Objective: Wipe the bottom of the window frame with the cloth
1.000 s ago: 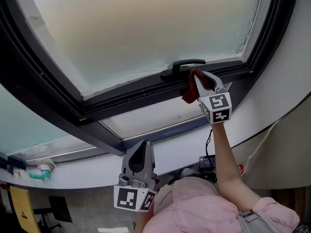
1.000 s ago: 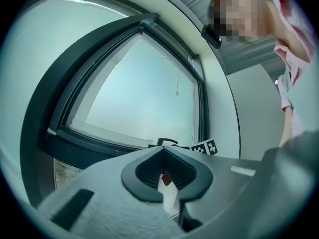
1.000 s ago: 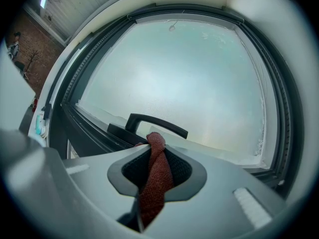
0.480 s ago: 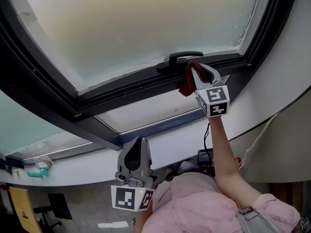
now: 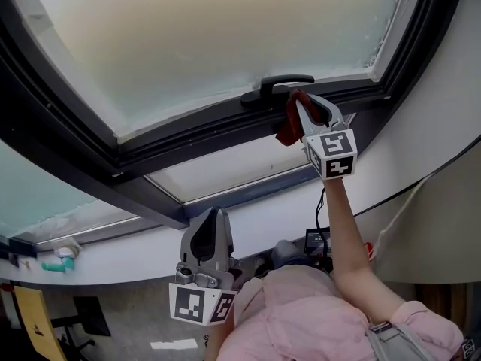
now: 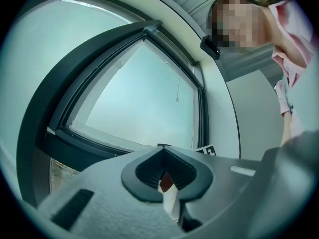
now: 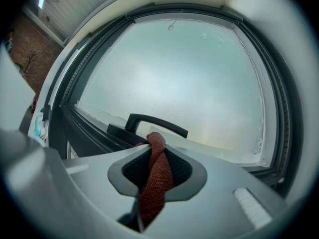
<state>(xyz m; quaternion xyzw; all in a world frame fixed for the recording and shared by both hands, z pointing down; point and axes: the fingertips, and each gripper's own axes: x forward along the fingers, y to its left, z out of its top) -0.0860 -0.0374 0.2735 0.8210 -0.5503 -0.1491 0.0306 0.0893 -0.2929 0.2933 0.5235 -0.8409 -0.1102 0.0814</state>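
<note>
A dark red cloth [image 5: 290, 123] [image 7: 154, 178] is pinched in my right gripper [image 5: 303, 110] [image 7: 155, 139], which is shut on it and raised against the dark bottom rail of the window frame [image 5: 195, 135] [image 7: 89, 128], right beside the black window handle [image 5: 276, 86] [image 7: 157, 126]. The cloth's bunched end touches the rail just below the handle. My left gripper [image 5: 211, 228] [image 6: 167, 176] hangs low, well below the frame, with its jaws shut and nothing in them.
Frosted glass [image 5: 218, 36] fills the sash above the rail. A lower pane [image 5: 225, 171] and a white sill [image 5: 113, 258] lie beneath. A teal object [image 5: 58, 268] rests on the sill at far left. The white wall [image 5: 443, 104] bounds the frame on the right.
The right gripper with the cloth has shifted slightly up and left along the rail, closer under the handle. The left gripper has stayed low, drifting slightly left.
</note>
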